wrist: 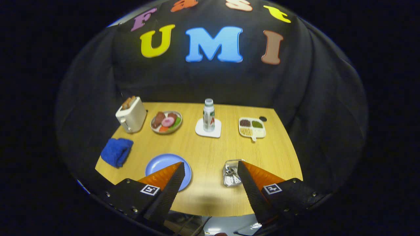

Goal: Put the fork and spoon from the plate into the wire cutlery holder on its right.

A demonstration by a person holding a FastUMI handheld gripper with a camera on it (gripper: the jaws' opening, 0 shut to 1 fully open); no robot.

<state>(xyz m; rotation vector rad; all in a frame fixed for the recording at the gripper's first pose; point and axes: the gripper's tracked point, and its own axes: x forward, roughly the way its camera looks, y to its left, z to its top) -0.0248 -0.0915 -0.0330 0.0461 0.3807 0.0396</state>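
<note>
My gripper [210, 164] is open and held high above the near side of the wooden table [210, 150], with nothing between its fingers. A round blue plate [162, 164] lies partly behind the left fingertip, and its visible face is bare. To the right of the plate, a small wire cutlery holder [230, 174] stands against the inner side of the right finger. Shiny metal pieces lie inside it. I cannot tell fork from spoon there.
Along the back stand a cream toaster [131, 114] with toast, a plate of toy food [166, 122], a bottle [209, 114] on a white coaster, and a divided tray [252, 127]. A blue cloth [117, 151] lies left of the plate.
</note>
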